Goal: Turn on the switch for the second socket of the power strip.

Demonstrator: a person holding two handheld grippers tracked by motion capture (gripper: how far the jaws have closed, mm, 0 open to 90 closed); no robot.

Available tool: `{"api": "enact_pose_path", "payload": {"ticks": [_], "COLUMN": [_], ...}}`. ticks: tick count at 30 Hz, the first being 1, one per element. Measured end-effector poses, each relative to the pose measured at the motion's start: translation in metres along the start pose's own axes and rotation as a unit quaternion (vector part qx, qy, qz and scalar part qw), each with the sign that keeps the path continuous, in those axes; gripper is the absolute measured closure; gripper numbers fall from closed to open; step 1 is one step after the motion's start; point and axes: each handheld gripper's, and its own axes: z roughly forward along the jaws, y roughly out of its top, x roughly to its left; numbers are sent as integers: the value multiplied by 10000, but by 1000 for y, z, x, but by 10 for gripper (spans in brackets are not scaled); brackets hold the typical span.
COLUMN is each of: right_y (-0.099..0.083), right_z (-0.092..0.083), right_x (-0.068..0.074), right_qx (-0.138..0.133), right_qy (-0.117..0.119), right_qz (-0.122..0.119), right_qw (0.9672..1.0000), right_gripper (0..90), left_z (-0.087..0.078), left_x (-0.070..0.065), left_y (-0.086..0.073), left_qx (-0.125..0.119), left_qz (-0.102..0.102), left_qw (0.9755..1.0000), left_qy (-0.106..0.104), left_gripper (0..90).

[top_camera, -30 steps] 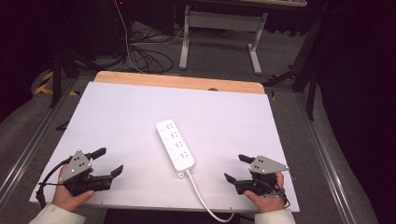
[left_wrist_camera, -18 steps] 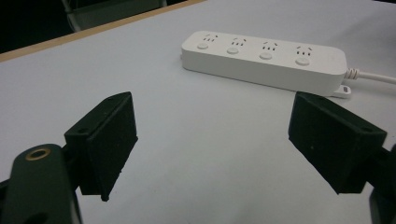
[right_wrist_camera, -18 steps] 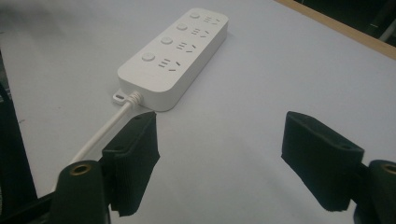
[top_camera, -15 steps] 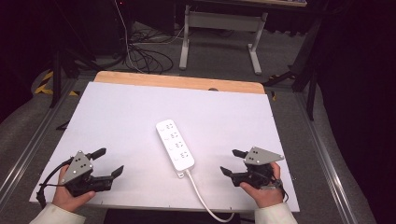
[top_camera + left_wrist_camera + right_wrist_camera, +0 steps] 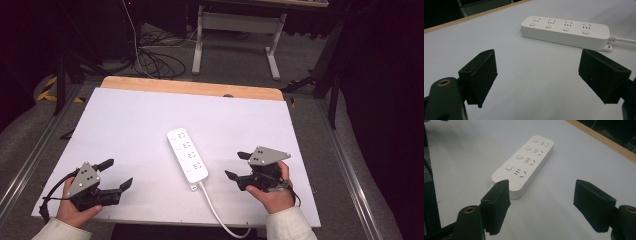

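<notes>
Right gripper [image 5: 241, 166]: shifted inward from the table's right edge toward the power strip [image 5: 187, 158] since the earlier frames, and lifted off the surface. Jaws apart with nothing between them, having just been closing slightly. Near end of the strip close ahead, partly masked by one pad [image 5: 496, 205] in the right gripper view.

Left gripper [image 5: 119, 173]: unchanged in place, low over the table's near left corner. Jaws wide apart, nothing held.

Power strip: white, four sockets with four round buttons, flat on the white tabletop [image 5: 130, 120] near its middle, unmoved, lying between the two grippers and untouched by either.

Cord [image 5: 215, 210]: white, leaving the strip's near end, running off the table's front edge; far end cut off by the frame.

Hidden or unclear: socket markings too small to read in the high view; hands mostly covered by the gripper bodies; floor beyond the table dark, cables [image 5: 150, 55] there indistinct.
</notes>
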Motion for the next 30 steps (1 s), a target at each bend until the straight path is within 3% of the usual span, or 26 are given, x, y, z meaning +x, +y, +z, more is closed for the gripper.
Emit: {"api": "enact_pose_path", "payload": {"ticks": [18, 30], "right_y": [31, 52], "right_z": [26, 55], "right_x": [5, 10], "right_qx": [15, 32], "right_qy": [184, 425], "right_qz": [-143, -264], "right_qw": [9997, 9987], "right_gripper": [309, 315], "left_z": [0, 0], "left_x": [0, 0], "left_y": [0, 0], "left_qx": [20, 27], "left_qz": [0, 25], "left_qw": [10000, 10000], "left_qy": [-13, -19], "left_gripper": [155, 155]}}
